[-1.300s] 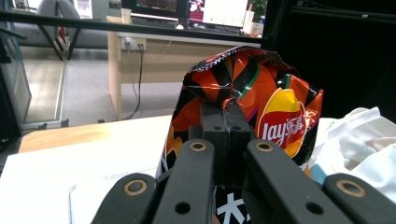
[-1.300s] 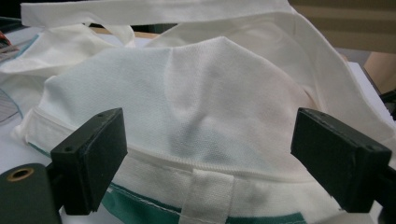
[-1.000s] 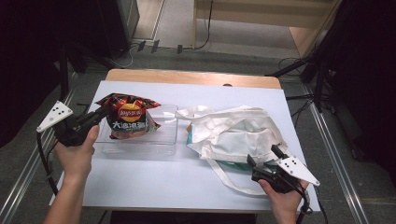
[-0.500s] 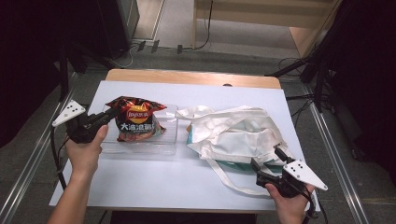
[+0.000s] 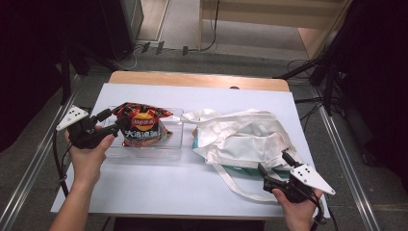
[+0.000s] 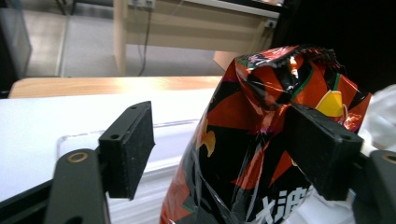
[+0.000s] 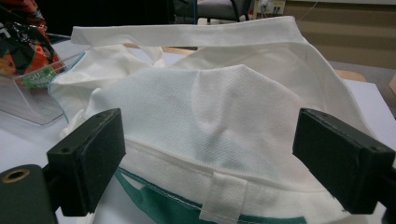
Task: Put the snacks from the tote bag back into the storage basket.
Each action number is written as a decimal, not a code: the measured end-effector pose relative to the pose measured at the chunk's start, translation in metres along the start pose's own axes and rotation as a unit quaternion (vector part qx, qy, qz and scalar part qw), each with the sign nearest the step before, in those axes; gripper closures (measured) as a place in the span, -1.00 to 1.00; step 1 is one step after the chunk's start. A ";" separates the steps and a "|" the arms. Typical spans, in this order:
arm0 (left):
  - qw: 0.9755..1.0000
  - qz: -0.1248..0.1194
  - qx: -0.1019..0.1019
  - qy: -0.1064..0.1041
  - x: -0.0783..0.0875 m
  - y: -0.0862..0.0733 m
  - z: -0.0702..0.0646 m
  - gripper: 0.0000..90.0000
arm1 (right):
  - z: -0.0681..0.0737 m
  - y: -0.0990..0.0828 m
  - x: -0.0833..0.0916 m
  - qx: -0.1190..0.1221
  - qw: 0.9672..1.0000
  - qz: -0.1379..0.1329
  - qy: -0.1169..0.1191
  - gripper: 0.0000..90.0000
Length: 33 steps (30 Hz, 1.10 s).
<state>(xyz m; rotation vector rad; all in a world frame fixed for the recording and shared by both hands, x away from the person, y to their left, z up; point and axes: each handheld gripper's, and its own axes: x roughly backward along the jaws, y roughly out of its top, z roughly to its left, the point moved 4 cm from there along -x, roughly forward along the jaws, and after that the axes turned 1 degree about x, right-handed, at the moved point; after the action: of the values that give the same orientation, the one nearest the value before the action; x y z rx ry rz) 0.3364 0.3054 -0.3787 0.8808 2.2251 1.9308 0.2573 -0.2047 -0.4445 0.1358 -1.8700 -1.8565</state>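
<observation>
A red and black chip bag [image 5: 143, 127] stands in a clear plastic tray [image 5: 168, 144] left of centre. My left gripper [image 5: 111, 124] is at the tray's left end. In the left gripper view its jaws are wide apart around the chip bag [image 6: 261, 140]. The right pad [image 6: 322, 149] touches the foil, while the left pad [image 6: 128, 147] stands clear of it. A white tote bag [image 5: 243, 137] with green trim lies crumpled to the right. My right gripper [image 5: 274, 163] is open at its near edge, and its jaws straddle the white fabric [image 7: 210, 112] without pinching it.
The tote's straps [image 5: 231, 185] loop toward the front edge of the white tabletop [image 5: 159, 187]. A wooden strip [image 5: 192, 79] runs along the far edge. Dark stands and cables [image 5: 332, 67] surround the table on the floor.
The left gripper and the chip bag have shifted to the right over the tray. The right gripper has drifted slightly back toward the front edge.
</observation>
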 end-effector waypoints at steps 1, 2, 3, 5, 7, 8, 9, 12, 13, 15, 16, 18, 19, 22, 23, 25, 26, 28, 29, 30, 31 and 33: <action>1.000 0.001 -0.004 0.003 0.001 -0.001 -0.001 -0.49 | 0.000 0.000 0.000 0.001 1.000 0.000 0.000 -0.78; 1.000 0.002 -0.006 0.004 0.003 -0.002 -0.001 -0.51 | 0.000 0.000 0.000 0.002 1.000 0.000 0.001 -0.78; 1.000 0.000 -0.005 0.002 0.005 -0.002 -0.001 -0.52 | 0.000 0.000 0.000 0.003 1.000 0.000 0.001 -0.78; 1.000 -0.006 -0.004 0.006 0.010 -0.003 -0.001 -0.51 | 0.000 0.000 0.000 0.002 1.000 0.000 0.001 -0.78; 1.000 -0.015 -0.010 -0.003 0.015 -0.003 -0.001 -0.27 | 0.000 0.000 0.000 0.002 1.000 0.001 0.001 -0.78; 1.000 -0.022 -0.011 -0.017 0.016 -0.002 -0.003 0.06 | 0.000 0.000 -0.001 0.002 1.000 0.001 0.001 -0.78; 0.999 -0.028 -0.017 -0.042 0.018 -0.002 -0.005 0.27 | 0.000 0.000 -0.001 0.002 1.000 0.001 0.001 -0.78; 0.998 -0.030 -0.031 -0.046 0.017 -0.002 -0.012 0.79 | 0.001 -0.001 -0.002 0.002 1.000 0.002 0.001 -0.76; 0.998 -0.028 -0.035 -0.039 0.017 -0.002 -0.013 0.88 | 0.002 -0.001 -0.001 0.001 1.000 0.003 0.001 -0.75; 0.998 -0.026 -0.039 -0.041 0.016 -0.002 -0.015 0.99 | 0.002 0.000 -0.002 0.005 1.000 0.000 0.001 -0.74; 0.998 -0.024 -0.040 -0.042 0.017 -0.002 -0.016 1.00 | 0.002 0.000 -0.002 0.005 1.000 0.000 0.001 -0.73; 0.998 -0.019 -0.038 -0.055 0.018 -0.001 -0.017 1.00 | 0.003 -0.001 -0.002 0.006 1.000 0.002 0.000 -0.73; 0.997 -0.019 -0.033 -0.069 0.018 0.001 -0.018 1.00 | 0.002 -0.001 -0.003 0.004 1.000 0.002 0.000 -0.73; 0.993 -0.021 -0.018 -0.115 0.022 0.005 -0.021 1.00 | 0.002 -0.002 -0.003 0.004 1.000 0.004 -0.003 -0.74; 0.991 -0.022 -0.011 -0.130 0.024 0.008 -0.022 1.00 | 0.002 -0.002 -0.003 0.004 1.000 0.004 -0.004 -0.73; 0.990 -0.022 0.004 -0.139 0.025 0.011 -0.021 1.00 | 0.002 -0.002 -0.003 0.004 1.000 0.004 -0.004 -0.73; 0.991 -0.017 0.013 -0.130 0.024 0.012 -0.019 1.00 | 0.002 -0.002 -0.003 0.004 1.000 0.003 -0.005 -0.73; 0.995 -0.012 0.017 -0.100 0.020 0.011 -0.015 1.00 | 0.002 -0.002 -0.003 0.004 1.000 0.004 -0.005 -0.73; 0.996 -0.008 0.016 -0.090 0.017 0.010 -0.014 1.00 | 0.003 -0.003 -0.003 0.004 1.000 0.004 -0.005 -0.73; 0.996 -0.007 0.018 -0.088 0.013 0.008 -0.013 1.00 | 0.003 -0.003 -0.003 0.002 1.000 0.005 -0.005 -0.73; 0.997 -0.015 0.021 -0.074 0.009 0.007 -0.011 1.00 | 0.003 -0.003 -0.004 0.002 1.000 0.005 -0.005 -0.73; 0.998 -0.020 0.022 -0.047 0.004 0.007 -0.006 0.95 | 0.004 -0.003 -0.004 0.003 1.000 0.004 -0.005 -0.73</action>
<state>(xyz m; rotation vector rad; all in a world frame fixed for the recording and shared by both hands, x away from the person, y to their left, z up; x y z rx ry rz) 0.3334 0.3020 -0.3702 0.9049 2.2229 1.7908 0.2586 -0.1998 -0.4481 0.1215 -1.8796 -1.8493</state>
